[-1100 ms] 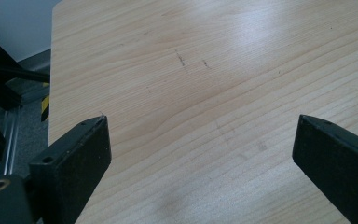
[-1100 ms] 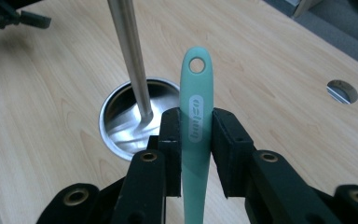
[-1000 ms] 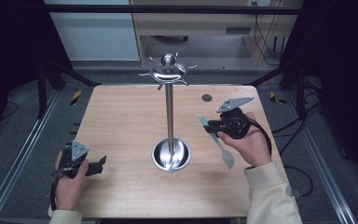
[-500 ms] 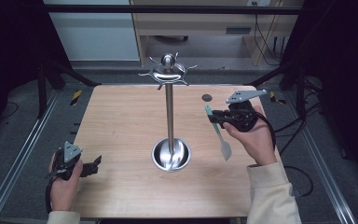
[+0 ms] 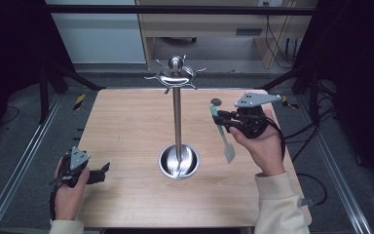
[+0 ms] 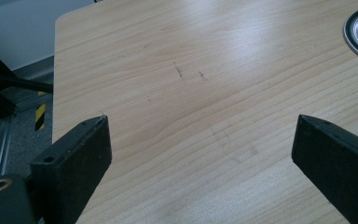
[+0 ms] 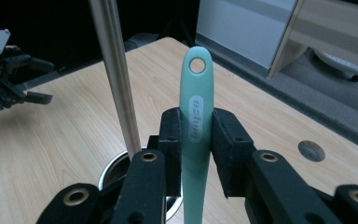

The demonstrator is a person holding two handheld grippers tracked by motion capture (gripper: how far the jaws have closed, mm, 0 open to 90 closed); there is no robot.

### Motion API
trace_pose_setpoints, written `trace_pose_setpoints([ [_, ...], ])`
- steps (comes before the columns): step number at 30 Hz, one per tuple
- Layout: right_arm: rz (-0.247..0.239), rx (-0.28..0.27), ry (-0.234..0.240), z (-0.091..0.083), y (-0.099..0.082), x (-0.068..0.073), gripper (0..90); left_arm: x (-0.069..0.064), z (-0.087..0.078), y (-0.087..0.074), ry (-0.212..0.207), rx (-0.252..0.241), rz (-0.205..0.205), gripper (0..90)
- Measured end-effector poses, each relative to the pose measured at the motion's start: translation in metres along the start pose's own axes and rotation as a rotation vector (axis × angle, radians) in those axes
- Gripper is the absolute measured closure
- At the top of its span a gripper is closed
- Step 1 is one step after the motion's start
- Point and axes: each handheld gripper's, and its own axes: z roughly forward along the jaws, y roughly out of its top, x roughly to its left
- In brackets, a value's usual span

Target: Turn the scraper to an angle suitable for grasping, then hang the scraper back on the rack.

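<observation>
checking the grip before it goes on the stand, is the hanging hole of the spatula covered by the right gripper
No, the hole sits above the right gripper, which clamps the spatula lower on its handle.

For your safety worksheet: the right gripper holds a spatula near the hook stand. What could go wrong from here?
1. The right gripper clamps the spatula only on its narrow handle, so it might pivot or slip.
2. The hole is small and the hooks thin, so threading could miss.
3. The pole stands close, so a bump might rock the stand.
</observation>
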Motion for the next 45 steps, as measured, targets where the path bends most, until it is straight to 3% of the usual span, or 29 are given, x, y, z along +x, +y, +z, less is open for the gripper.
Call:
trace_pose_setpoints([
  [4, 0.000, -0.036, 0.004, -0.009, 0.005, 0.003, 74.4, -0.001, 0.004, 0.000, -0.004, 0.023, 0.013, 4.4],
  [21, -0.051, -0.153, -0.015, -0.036, 0.023, 0.019, 74.3, -0.005, 0.006, 0.000, 0.001, 0.033, 0.032, 4.5],
  [40, -0.063, -0.222, -0.027, -0.047, 0.030, 0.030, 74.3, -0.009, 0.009, 0.002, -0.016, 0.042, 0.054, 4.4],
  [45, -0.088, -0.253, -0.026, -0.053, 0.037, 0.043, 74.3, -0.009, 0.009, 0.002, -0.015, 0.038, 0.058, 4.4],
])
